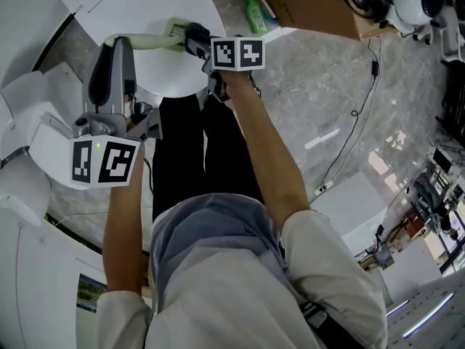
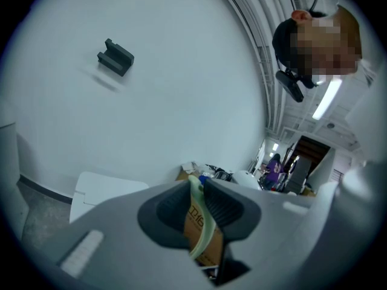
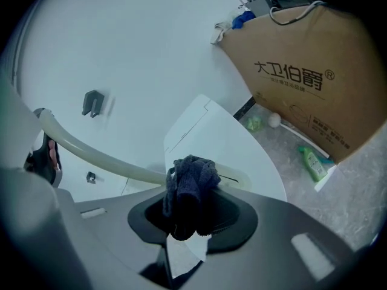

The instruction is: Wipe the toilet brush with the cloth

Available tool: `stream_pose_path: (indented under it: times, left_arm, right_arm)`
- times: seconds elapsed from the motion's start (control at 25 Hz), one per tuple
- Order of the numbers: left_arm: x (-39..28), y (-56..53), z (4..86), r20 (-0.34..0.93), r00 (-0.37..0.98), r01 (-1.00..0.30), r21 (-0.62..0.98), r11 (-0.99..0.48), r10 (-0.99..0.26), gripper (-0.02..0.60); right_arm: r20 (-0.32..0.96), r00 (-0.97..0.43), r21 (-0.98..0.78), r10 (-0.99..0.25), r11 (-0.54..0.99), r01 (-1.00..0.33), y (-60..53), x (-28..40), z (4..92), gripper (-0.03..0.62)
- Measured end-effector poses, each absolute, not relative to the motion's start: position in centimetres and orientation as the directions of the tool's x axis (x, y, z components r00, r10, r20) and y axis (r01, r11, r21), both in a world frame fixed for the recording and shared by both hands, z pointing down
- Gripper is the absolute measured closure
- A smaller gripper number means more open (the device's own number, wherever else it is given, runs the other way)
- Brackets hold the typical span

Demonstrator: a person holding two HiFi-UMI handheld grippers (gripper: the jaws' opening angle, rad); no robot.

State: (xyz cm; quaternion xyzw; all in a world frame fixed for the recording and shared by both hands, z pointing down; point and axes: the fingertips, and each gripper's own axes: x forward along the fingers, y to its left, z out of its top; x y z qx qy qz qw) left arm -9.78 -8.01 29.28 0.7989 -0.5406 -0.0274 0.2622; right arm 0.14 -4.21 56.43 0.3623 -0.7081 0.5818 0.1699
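Left gripper (image 2: 197, 190): dark pads closed tight on the pale green plastic handle of the toilet brush (image 1: 145, 41), which stands thin and edge-on in the gap. Right gripper (image 3: 192, 213): jaws clamped on a bunched dark blue-grey cloth (image 3: 191, 180), and the wad pokes up past the pads and lies against the brush handle. In the right gripper view the handle runs as one long curved bar from the left gripper at the left side across to the cloth, with a short pale stretch showing beyond it. In the head view the brush is held in the air over the near edge of the white closed toilet lid (image 1: 171, 75), level, with the left gripper at one end and the right at the other. The brush head cannot be made out clearly. A small dark grey hook (image 2: 115, 57) is on the white wall. On the grey marbled floor (image 1: 312, 86), a green plastic bottle (image 1: 256, 14) lies just beside a brown printed cardboard box (image 3: 302, 83).
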Motion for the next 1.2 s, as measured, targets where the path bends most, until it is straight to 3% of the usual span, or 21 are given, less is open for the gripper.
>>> stream_pose_path:
  times: [0.56,1.2]
  left_arm:
    - [-9.9,-7.9,29.2,0.240,0.412,-0.849,0.451,-0.274,-0.879,0.581]
    - [-10.4,-7.3,29.1,0.247,0.395,-0.857,0.446,-0.258,-0.885,0.581]
  right_arm:
    - [0.685,-0.673,-0.646,-0.280,0.194,-0.738,-4.5,0.1,53.8,0.491]
    - [0.658,-0.694,-0.680,-0.293,0.165,-0.714,-3.9,0.1,50.2,0.490]
